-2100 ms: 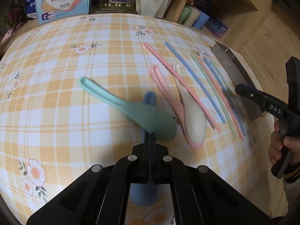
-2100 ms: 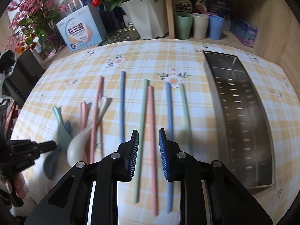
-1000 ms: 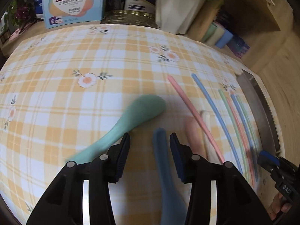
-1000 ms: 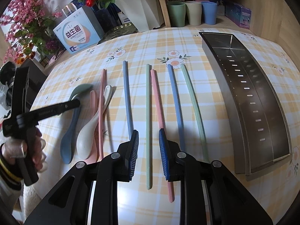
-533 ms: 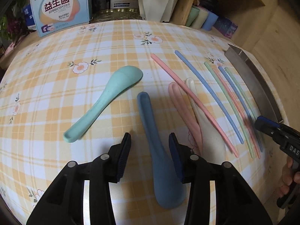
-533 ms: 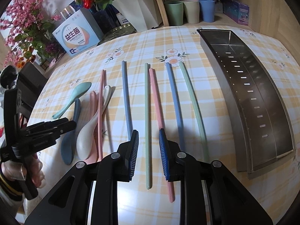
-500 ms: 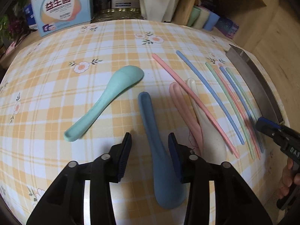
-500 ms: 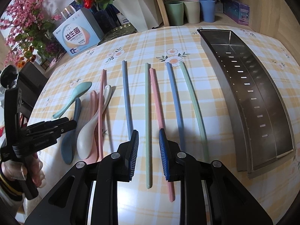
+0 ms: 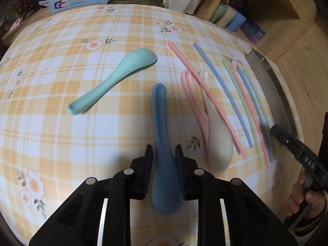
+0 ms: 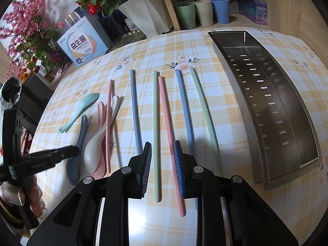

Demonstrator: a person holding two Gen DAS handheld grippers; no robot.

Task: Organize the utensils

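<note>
A blue spoon [image 9: 162, 135] lies on the checked tablecloth with its bowl between the fingers of my left gripper [image 9: 163, 164]. The jaws are closing and both pads touch the spoon's sides. The right wrist view shows the left gripper [image 10: 74, 149] low over that blue spoon [image 10: 81, 131]. A green spoon [image 9: 114, 80] lies apart to the left, and a pink spoon [image 9: 192, 94] and a cream spoon [image 9: 218, 141] lie to the right under a pink chopstick [image 9: 205, 94]. My right gripper [image 10: 162, 164] hovers open over several chopsticks [image 10: 155, 123], holding nothing.
A long perforated steel tray [image 10: 287, 102] lies along the table's right side, with nothing in it. Three cups [image 10: 203, 12], a white flower pot [image 10: 147, 14] and a printed box [image 10: 84, 45] stand at the back. A person's hand [image 9: 303, 192] holds the right gripper's handle.
My left gripper has moved forward over the blue spoon and its jaws have narrowed onto the spoon's sides. The right gripper has stayed where it was, with the same gap.
</note>
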